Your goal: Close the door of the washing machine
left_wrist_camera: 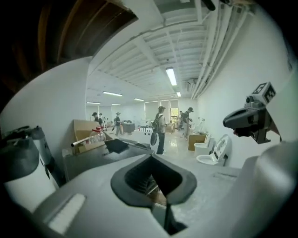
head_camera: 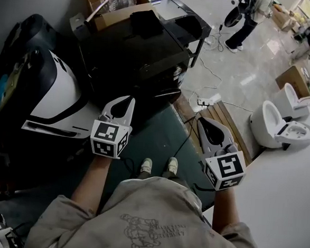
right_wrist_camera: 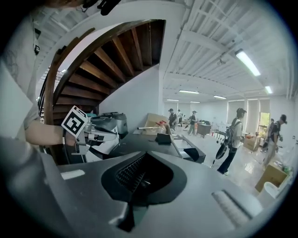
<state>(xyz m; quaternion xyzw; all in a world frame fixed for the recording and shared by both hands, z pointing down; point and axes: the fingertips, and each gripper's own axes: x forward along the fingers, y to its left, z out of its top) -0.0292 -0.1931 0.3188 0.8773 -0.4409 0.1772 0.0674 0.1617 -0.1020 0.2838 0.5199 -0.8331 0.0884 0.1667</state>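
Observation:
The white and black washing machine (head_camera: 59,95) stands at the left, beside the black table. Dark rounded parts (head_camera: 19,58) cover its left side; I cannot tell how its door stands. It also shows in the left gripper view as the washing machine (left_wrist_camera: 21,179) at the left edge, and in the right gripper view as the washing machine (right_wrist_camera: 106,131). My left gripper (head_camera: 125,104) hovers just right of it, jaws together, holding nothing. My right gripper (head_camera: 204,123) is farther right over the floor, also shut and empty. Neither gripper touches the machine.
A black table (head_camera: 144,46) carries a cardboard box (head_camera: 113,6) with bottles. A green mat (head_camera: 159,137) lies under my feet, with a power strip (head_camera: 208,100) and cables beyond. White toilets (head_camera: 279,127) stand at the right. People (head_camera: 246,21) walk in the far room.

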